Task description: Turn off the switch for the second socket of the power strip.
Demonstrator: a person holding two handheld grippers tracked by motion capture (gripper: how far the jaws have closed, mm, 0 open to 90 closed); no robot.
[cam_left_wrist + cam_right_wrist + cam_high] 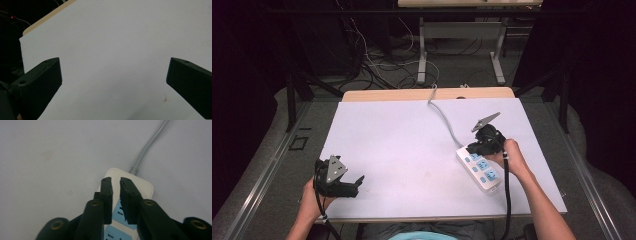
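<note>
High view showed one white power strip [479,170] with three blue sockets at the table's [402,150] right; my right gripper [476,148] hovered over it, jaws nearly closed, empty. My left gripper [357,182] gaped wide, empty.

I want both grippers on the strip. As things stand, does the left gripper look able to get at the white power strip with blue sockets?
Probably yes: the left gripper stands open, and bare white table lies between it and the white power strip. The right gripper already sits shut over the cord end.
</note>
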